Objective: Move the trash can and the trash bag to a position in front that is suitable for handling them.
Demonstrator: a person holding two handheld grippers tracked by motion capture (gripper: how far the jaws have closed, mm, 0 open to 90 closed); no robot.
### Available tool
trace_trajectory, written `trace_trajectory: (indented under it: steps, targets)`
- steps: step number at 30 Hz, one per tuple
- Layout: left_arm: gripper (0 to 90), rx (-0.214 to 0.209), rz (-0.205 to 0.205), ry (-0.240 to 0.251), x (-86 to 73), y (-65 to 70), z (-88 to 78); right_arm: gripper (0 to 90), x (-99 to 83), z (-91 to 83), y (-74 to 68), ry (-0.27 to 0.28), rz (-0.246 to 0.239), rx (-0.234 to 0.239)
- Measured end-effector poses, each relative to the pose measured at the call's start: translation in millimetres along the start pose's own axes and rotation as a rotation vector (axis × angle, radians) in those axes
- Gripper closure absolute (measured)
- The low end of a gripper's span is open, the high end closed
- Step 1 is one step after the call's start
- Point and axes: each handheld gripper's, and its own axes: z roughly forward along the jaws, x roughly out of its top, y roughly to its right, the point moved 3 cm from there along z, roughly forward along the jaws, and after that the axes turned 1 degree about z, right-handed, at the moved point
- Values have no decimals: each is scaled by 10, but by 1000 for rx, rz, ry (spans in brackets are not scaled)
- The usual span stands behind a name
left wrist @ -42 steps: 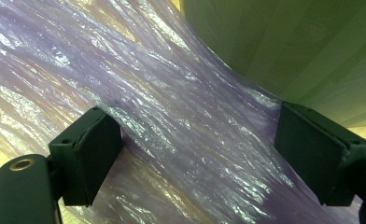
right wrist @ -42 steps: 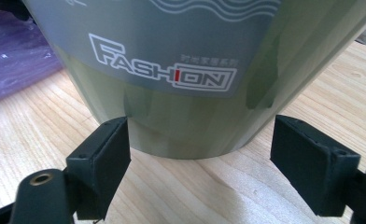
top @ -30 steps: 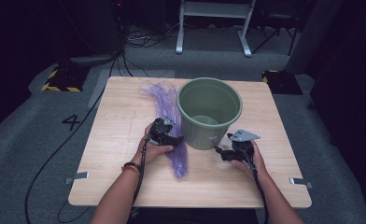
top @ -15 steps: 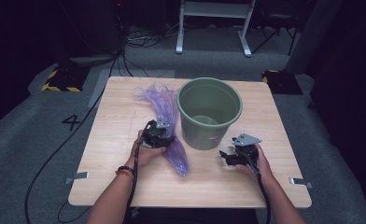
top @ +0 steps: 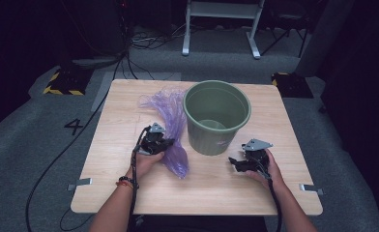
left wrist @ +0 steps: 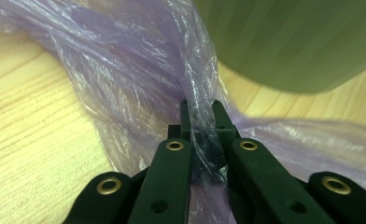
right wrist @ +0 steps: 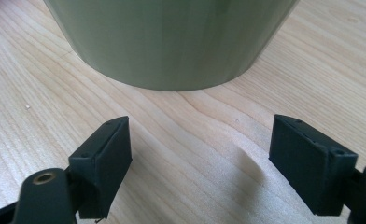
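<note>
While the high view places the purple plastic bag (top: 170, 125) on the table (top: 129, 116) left of the green bucket (top: 217, 116), the left gripper view shows the left gripper (left wrist: 200, 119) clenched on its film; the right gripper (right wrist: 200, 163) gapes empty.

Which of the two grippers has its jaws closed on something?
The left gripper: its jaws pinch a fold of the purple bag. The right gripper has its jaws wide apart over bare table, facing the green bucket.
</note>
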Motion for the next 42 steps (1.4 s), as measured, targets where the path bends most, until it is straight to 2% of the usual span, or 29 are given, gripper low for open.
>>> trace_trajectory:
  steps: [4,5,6,13,18,20,21,22,24,25,26,28,29,30,32,33,41,42]
  targets:
    - [890,-7,-21,72,89,9,-147,213,-6,4,18,7,14,16]
    - [890,-7,-21,72,89,9,-147,213,-6,4,18,7,14,16]
    - [890,-6,-28,103,123,10,-208,213,-6,6,15,6,14,15]
    - [890,30,-35,149,197,-20,-314,213,-7,7,10,6,17,18]
    - [890,56,-30,192,311,-20,-415,213,-7,-1,20,10,26,23]
    - [890,69,-22,233,429,-7,-506,213,-6,-10,28,16,29,24]
    - [891,69,-22,233,429,-7,-506,212,-7,-12,29,15,29,24]
    - [890,81,-8,256,522,11,-576,213,-7,-13,29,15,30,24]
    - [891,81,-7,268,571,17,-613,213,-7,-15,30,15,30,23]
    - [891,87,0,295,668,25,-685,213,-8,-22,33,16,31,23]
    - [891,87,0,295,668,25,-685,213,-8,-22,33,16,31,23]
    - [891,93,12,312,765,33,-761,213,-13,-32,46,17,34,21]
    - [891,94,16,334,863,41,-832,213,-14,-35,50,18,36,19]
    - [891,94,16,334,863,41,-832,213,-14,-35,50,18,36,19]
    - [892,101,31,359,1011,58,-938,213,-15,-43,61,19,39,16]
    - [892,101,31,359,1011,58,-938,213,-16,-44,63,18,40,14]
    - [892,117,63,430,1408,157,-1155,213,-19,-36,60,12,41,11]
    - [891,117,63,430,1408,157,-1155,213,-19,-36,60,12,41,11]
